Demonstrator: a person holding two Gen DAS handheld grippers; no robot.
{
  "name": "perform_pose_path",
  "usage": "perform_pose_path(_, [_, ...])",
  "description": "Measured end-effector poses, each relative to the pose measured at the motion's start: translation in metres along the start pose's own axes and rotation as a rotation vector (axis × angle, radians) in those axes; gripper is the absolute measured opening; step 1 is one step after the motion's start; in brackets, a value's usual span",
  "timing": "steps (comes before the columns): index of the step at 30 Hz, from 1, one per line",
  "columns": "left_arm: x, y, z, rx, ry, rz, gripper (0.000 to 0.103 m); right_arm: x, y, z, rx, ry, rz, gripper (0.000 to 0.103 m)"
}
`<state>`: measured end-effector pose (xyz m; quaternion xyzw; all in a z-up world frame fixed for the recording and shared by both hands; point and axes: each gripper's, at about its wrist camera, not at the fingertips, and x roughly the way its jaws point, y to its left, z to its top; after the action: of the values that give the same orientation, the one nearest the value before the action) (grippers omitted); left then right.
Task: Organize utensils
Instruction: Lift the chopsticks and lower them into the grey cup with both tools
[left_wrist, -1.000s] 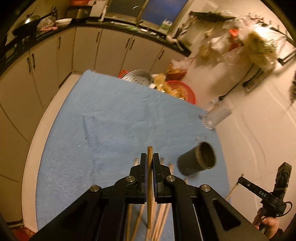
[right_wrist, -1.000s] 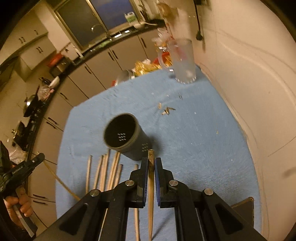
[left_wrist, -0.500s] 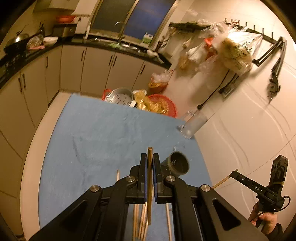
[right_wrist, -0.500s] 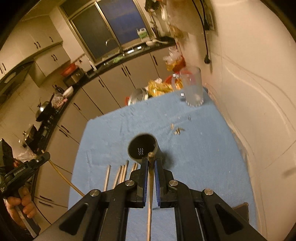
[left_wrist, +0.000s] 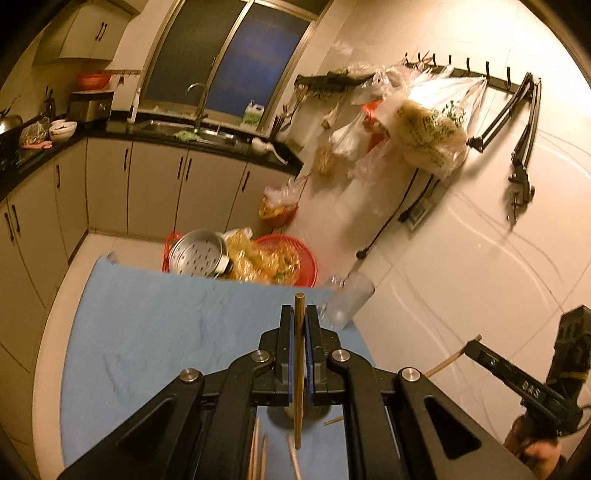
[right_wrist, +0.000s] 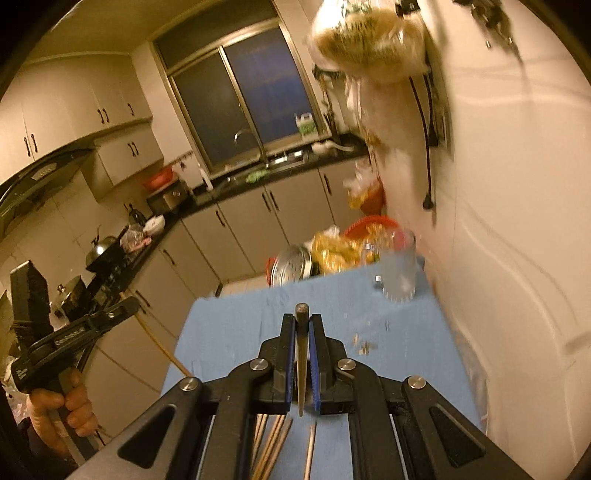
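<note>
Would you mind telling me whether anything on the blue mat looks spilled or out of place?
Yes: small pale crumbs lie scattered on the blue mat in front of the glass, like spilled debris. Several chopsticks still lie loose on the mat.

Desk (left_wrist: 155, 332): covered by a blue cloth, lower centre of both frames.
Glass tumbler (right_wrist: 399, 269): upright, far right corner.
Loose chopsticks (right_wrist: 273, 443): lying flat at bottom centre, partly hidden.
Small debris (right_wrist: 364, 345): scattered right of centre.
</note>
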<state>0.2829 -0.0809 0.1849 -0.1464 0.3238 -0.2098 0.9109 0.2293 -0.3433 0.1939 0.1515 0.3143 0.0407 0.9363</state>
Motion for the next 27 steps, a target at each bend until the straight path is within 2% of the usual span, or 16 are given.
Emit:
perform_pose_path(4, [0.017,-0.003,0.009,-0.021,-0.041,0.004,0.005,0.001,0.007,0.012,-0.014,-0.046,-0.012,0.008])
perform_pose_path(9, [0.050,-0.008,0.006,-0.023,-0.038,0.019,0.005,0.017,0.011,0.015,-0.041,-0.054,-0.034,0.008])
perform_pose_path(15, [0.085,-0.015,-0.018,0.026,0.033,0.053,0.005,0.049,0.005,0.006,-0.045,0.025,-0.048,0.008])
perform_pose_path(27, [0.113,-0.012,-0.048,0.052,0.137,0.101,0.005,0.088,-0.009,-0.024,-0.053,0.133,-0.062,0.008])
